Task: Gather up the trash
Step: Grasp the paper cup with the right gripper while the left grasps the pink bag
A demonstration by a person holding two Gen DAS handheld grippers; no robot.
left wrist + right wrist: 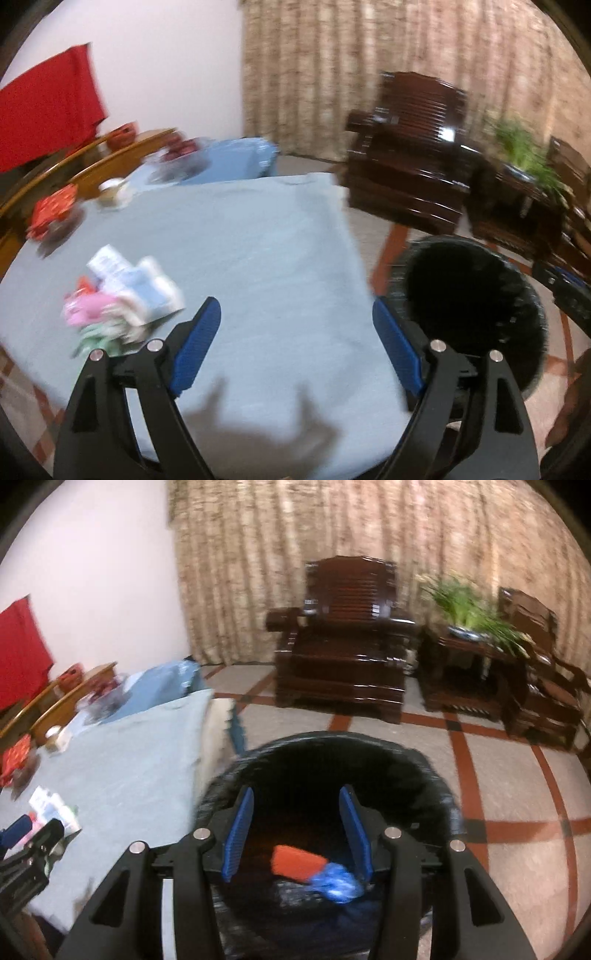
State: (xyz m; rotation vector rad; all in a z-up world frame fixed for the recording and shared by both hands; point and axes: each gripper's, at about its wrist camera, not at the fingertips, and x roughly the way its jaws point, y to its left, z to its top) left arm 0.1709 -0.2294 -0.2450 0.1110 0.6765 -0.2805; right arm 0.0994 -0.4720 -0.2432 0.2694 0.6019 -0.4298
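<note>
Your left wrist camera looks forward along the left gripper (pixel 295 343), low over the tabletop (pixel 258 240), facing the curtain (pixel 369 74) and the wooden armchair (pixel 406 166); the trash bin (pixel 469 314) sits at lower right. Your right wrist camera looks along the right gripper (pixel 297 830) from close above the trash bin (pixel 436 775), angled down into it, toward the same curtain (pixel 332 535). Both views share the tabletop (pixel 129 760), bin, wooden armchair (pixel 343 646) and plant (pixel 469 609). The right view also catches your left gripper (pixel 22 830) at its left edge.
</note>
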